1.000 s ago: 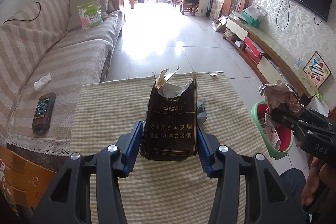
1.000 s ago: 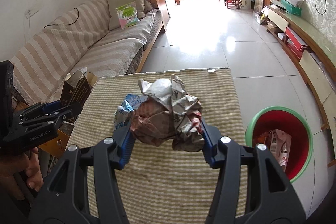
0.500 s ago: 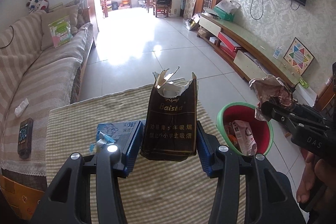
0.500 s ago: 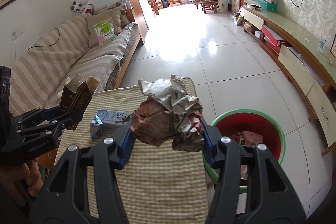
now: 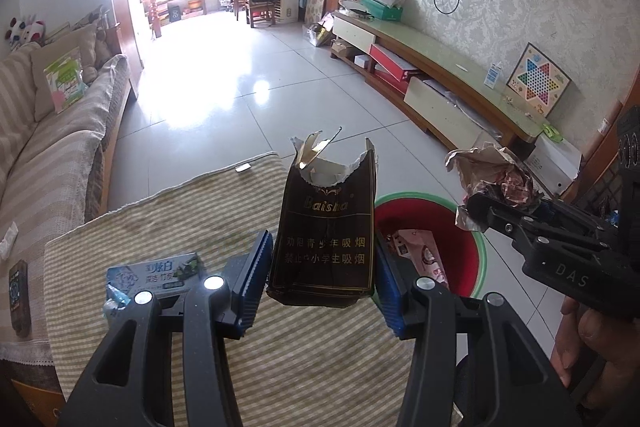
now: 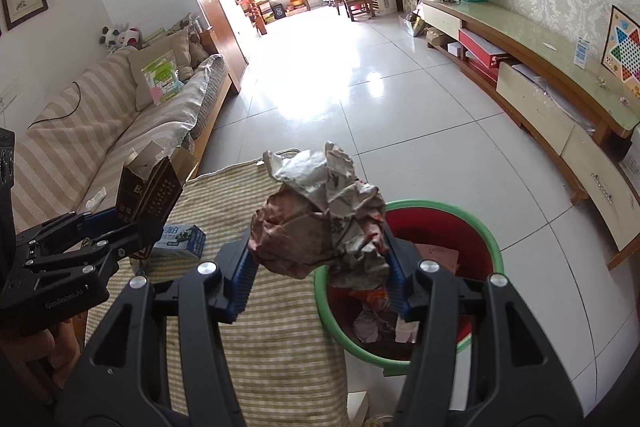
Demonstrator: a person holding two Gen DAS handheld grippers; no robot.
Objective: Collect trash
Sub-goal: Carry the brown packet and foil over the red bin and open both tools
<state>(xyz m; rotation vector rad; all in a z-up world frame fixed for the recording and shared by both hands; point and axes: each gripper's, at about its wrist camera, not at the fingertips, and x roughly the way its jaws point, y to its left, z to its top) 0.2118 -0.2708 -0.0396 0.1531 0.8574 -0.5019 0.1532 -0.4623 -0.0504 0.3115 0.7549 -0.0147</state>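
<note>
Living room, striped worktop [image 5: 168,219]: carton [image 5: 326,239] clamped in left jaws, paper wad [image 6: 320,223] in right, near bin [image 6: 486,227]. Next: centre over bin, release.

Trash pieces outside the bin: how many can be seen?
3: a torn dark carton in the left gripper, crumpled paper in the right gripper, a blue-white box on the table. More may be hidden.
</note>
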